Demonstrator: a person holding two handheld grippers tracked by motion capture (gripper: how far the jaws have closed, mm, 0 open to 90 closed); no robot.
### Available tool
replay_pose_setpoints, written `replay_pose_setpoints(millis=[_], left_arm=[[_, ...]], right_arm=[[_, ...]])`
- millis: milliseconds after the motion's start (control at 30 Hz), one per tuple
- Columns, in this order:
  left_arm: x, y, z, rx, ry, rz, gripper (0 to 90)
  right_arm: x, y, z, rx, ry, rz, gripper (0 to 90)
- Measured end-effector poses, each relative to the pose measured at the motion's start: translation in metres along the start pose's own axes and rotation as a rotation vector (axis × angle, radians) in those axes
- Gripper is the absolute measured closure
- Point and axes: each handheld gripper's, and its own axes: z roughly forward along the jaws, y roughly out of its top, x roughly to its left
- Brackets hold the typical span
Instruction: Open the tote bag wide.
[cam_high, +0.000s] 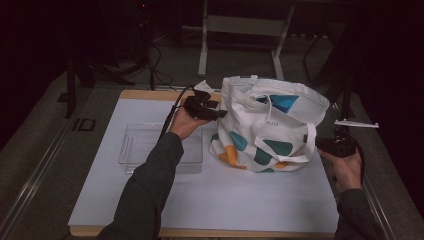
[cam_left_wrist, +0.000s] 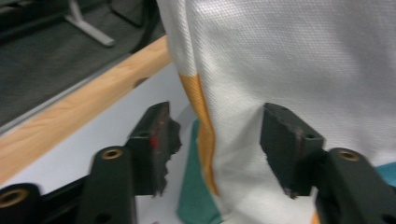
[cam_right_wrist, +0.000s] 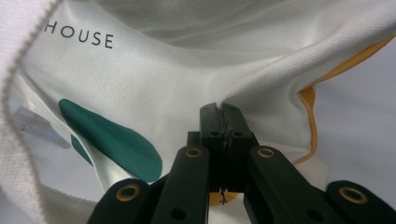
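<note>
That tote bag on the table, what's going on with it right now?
A person works the white tote bag with two tools. The right hand-held gripper is shut on the bag's fabric. The left hand-held gripper is open, its jaws on either side of a fold. A clear tray sits beside the bag.

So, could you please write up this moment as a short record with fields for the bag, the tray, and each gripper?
bag: white tote bag with teal, orange and blue shapes, standing on the white table mat, mouth open
tray: clear plastic tray, left of the bag, nothing visible inside
left gripper: left gripper open, its jaws either side of the bag's cloth
right gripper: right gripper shut on a fold of the bag's cloth
lettering: HOUSE printed on the bag, seen in the right gripper view
</note>
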Motion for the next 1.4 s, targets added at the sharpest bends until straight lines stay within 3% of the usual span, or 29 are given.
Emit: replay_pose_setpoints(millis=[100, 133, 233, 367, 633, 1100, 1400], left_arm=[[-0.003, 0.001, 0.001, 0.01, 0.005, 0.021, 71.3], [-0.008, 0.002, 0.002, 0.028, 0.026, 0.058, 77.4], [-0.015, 0.003, 0.002, 0.034, 0.048, 0.088, 85.6], [-0.021, 0.005, -0.002, 0.046, 0.06, 0.13, 87.1], [-0.028, 0.003, -0.014, 0.043, 0.063, 0.17, 87.1], [-0.042, -0.006, -0.027, 0.065, 0.069, 0.226, 87.1], [-0.047, -0.016, -0.026, 0.096, 0.062, 0.249, 87.0]], right_arm=[[0.0, 0.0, 0.0, -0.001, 0.003, 0.001, 89.6], [0.0, -0.001, 0.0, 0.0, 0.004, -0.002, 89.6], [0.001, -0.001, -0.001, -0.001, 0.004, -0.005, 89.6], [0.001, -0.002, -0.002, -0.002, 0.005, -0.008, 89.6], [0.004, -0.004, -0.009, -0.007, 0.016, -0.036, 89.6], [0.013, -0.017, -0.02, -0.012, 0.029, -0.106, 89.5], [0.015, -0.029, -0.019, 0.004, 0.04, -0.121, 89.5]])
